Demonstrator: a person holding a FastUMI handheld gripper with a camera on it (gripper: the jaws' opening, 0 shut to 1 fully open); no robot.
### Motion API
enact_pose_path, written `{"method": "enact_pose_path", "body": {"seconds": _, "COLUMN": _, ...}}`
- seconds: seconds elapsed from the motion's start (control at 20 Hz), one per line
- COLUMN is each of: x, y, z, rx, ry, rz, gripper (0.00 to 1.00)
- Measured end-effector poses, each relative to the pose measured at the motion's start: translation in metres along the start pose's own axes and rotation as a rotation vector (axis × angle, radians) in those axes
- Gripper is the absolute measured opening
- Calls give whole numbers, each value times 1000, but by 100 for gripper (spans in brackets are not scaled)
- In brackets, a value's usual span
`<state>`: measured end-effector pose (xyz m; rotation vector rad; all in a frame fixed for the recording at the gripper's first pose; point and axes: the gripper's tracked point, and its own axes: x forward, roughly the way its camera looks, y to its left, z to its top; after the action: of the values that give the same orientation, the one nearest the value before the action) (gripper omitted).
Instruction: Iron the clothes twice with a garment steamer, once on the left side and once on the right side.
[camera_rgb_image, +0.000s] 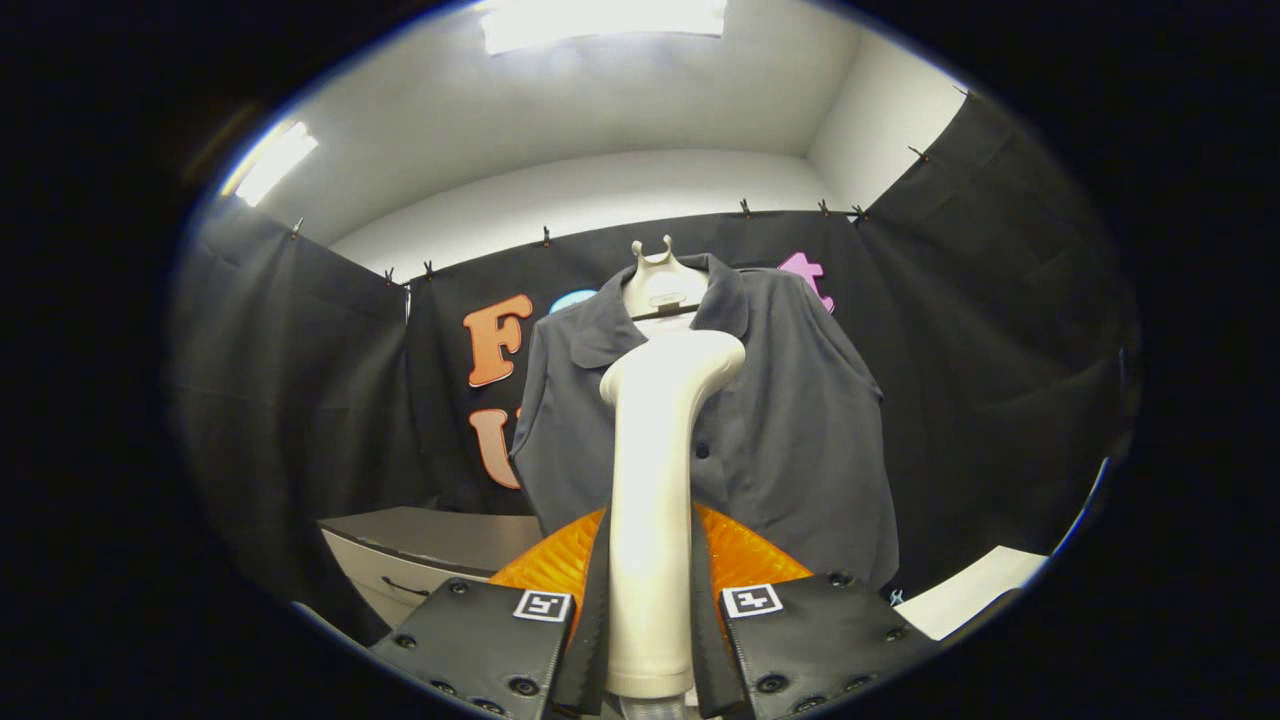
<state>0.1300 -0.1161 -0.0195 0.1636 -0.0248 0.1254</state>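
Note:
A white garment steamer (655, 480) stands upright between my fingers, its handle clamped by both and its head bent toward the shirt. My gripper (648, 640) is shut on the steamer's handle. Beyond it hangs a dark grey short-sleeved shirt (800, 420) with a collar and buttons, on a white mannequin hanger (662, 285). The steamer's head sits near the shirt's collar and upper button line, a little left of the placket; I cannot tell if it touches the cloth. The steamer hides the middle strip of the shirt.
A grey cabinet with a drawer handle (420, 555) stands low to the left of the shirt. A white surface (975, 590) shows low on the right. Black cloth walls close the booth on all sides, with ceiling lights above.

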Motion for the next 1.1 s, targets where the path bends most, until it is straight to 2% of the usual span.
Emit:
{"method": "enact_pose_path", "body": {"seconds": 0.3, "x": 27, "y": -35, "z": 36, "rx": 15, "ry": -42, "rz": -37, "gripper": 41}}
{"method": "enact_pose_path", "body": {"seconds": 0.65, "x": 64, "y": -79, "z": 25, "rx": 36, "ry": -10, "rz": -87, "gripper": 41}}
{"method": "enact_pose_path", "body": {"seconds": 1.1, "x": 78, "y": -93, "z": 7, "rx": 37, "ry": 29, "rz": -103, "gripper": 41}}
